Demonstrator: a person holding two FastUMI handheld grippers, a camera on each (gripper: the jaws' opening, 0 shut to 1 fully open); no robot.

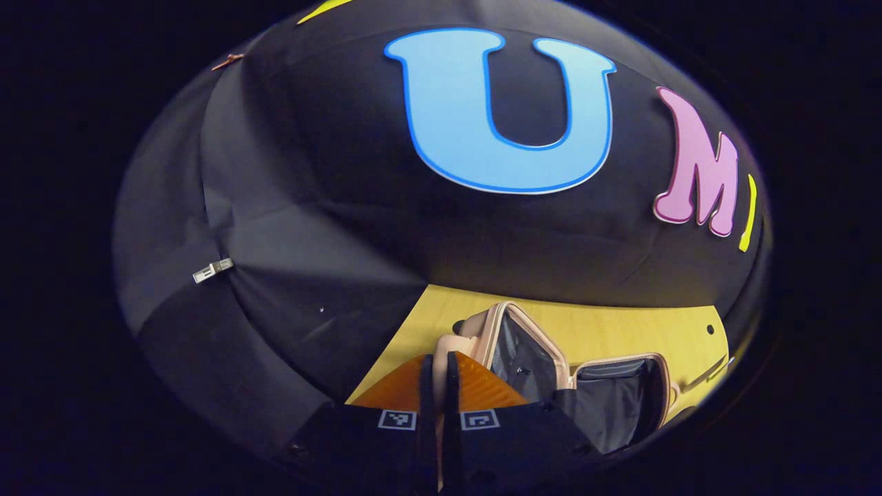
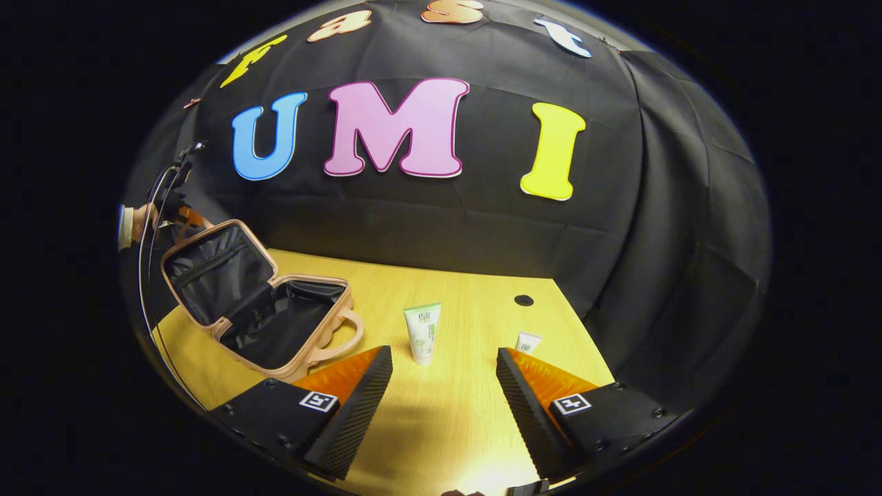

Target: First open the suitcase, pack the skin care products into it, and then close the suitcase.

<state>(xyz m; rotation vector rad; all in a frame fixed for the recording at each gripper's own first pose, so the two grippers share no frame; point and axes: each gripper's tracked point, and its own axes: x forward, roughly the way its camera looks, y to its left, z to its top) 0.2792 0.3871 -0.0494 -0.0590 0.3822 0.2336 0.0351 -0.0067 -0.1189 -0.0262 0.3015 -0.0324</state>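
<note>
The pink suitcase (image 2: pixel 275 324) lies open at the table's left, its dark-lined lid (image 2: pixel 207 275) tilted up and back. In the left gripper view the lid (image 1: pixel 527 348) and base (image 1: pixel 620 399) sit just right of my left gripper (image 1: pixel 439 365), whose fingers are pressed together on the lid's pink rim (image 1: pixel 446 344). That gripper (image 2: pixel 138 224) also appears at the lid's top edge in the right gripper view. My right gripper (image 2: pixel 444 365) is open above the table. A white-and-green tube (image 2: pixel 422 334) stands upright just beyond its fingertips. A smaller white tube (image 2: pixel 528 342) stands behind the right finger.
The yellow wooden table (image 2: pixel 448 413) runs back to the black cloth wall. It has a round hole (image 2: pixel 524 300) near the back right. A thin cable (image 2: pixel 148 275) hangs along the left side by the suitcase.
</note>
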